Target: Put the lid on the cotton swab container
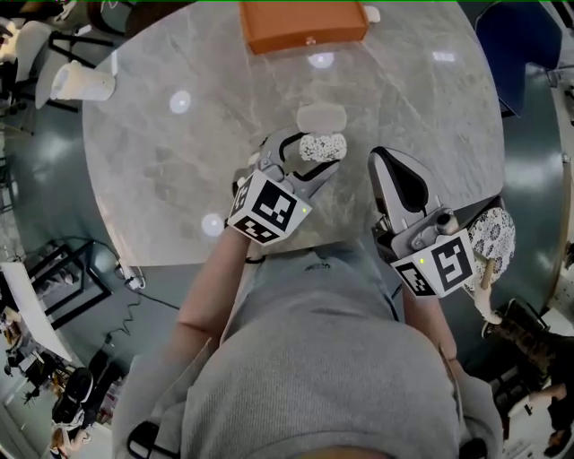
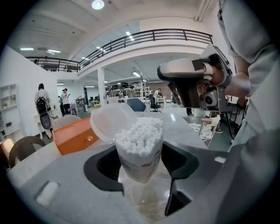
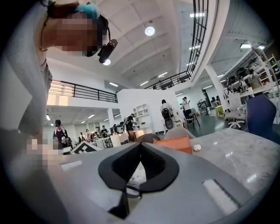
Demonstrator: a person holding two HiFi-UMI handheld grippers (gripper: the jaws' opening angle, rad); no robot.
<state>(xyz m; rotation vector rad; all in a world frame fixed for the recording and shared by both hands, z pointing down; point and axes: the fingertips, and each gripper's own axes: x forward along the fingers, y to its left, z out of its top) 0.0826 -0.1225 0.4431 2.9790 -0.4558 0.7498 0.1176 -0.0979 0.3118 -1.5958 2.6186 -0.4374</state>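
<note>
Left gripper [image 1: 308, 161]: jaws partly apart, clamped on the cotton swab container [image 1: 323, 146]. In the left gripper view one pad sits on each side of the cup wall. The container stands roughly upright and is packed to the brim with cotton swabs [image 2: 141, 133], whose white tips are exposed. Its top is uncovered. I cannot tell whether its base touches the table [image 1: 179, 179].

Lid [image 1: 321, 116]: pale, translucent and round. It lies on the marble just beyond the container, on the far side, with a small gap between the two. In the left gripper view it shows behind and slightly left of the swab tips. Neither gripper is touching it.

Right gripper [image 1: 380, 160]: jaws fully together with nothing between them. In the right gripper view the two black pads meet in a point. It sits to the right of the container, near the table's near edge, level with the left gripper and apart from both container and lid.

Other items: an orange box [image 1: 303, 25] is at the far edge of the table, and a small white object [image 1: 371, 13] lies just right of it. A white cup [image 1: 81, 83] lies on its side by the far-left rim.
</note>
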